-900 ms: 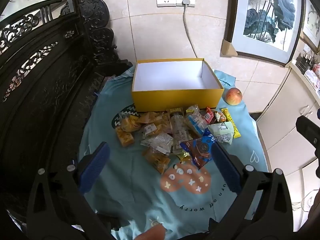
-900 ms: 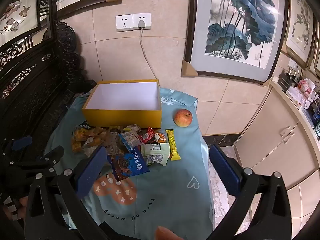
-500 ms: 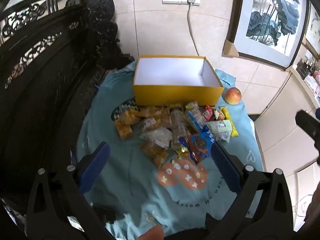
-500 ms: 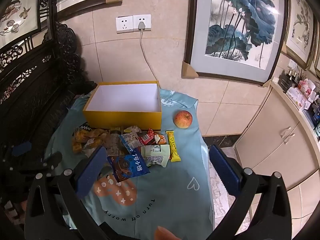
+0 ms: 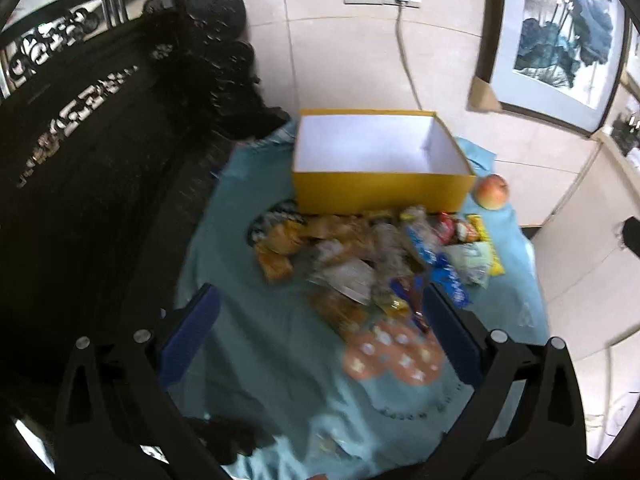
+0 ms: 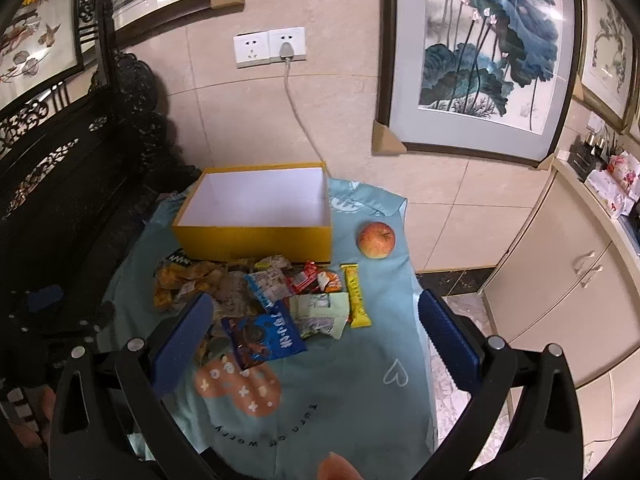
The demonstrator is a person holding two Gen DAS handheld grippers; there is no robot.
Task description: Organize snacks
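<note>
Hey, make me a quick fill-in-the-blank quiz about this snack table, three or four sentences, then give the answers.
1. The inside of the yellow box holds ____ snacks.
2. The round fruit to the right of the box is an ____.
3. The long yellow bar lies at the ____ edge of the snack pile.
4. The right gripper and the left gripper both have their jaws ____, holding nothing.

Answers: no; apple; right; open
</note>
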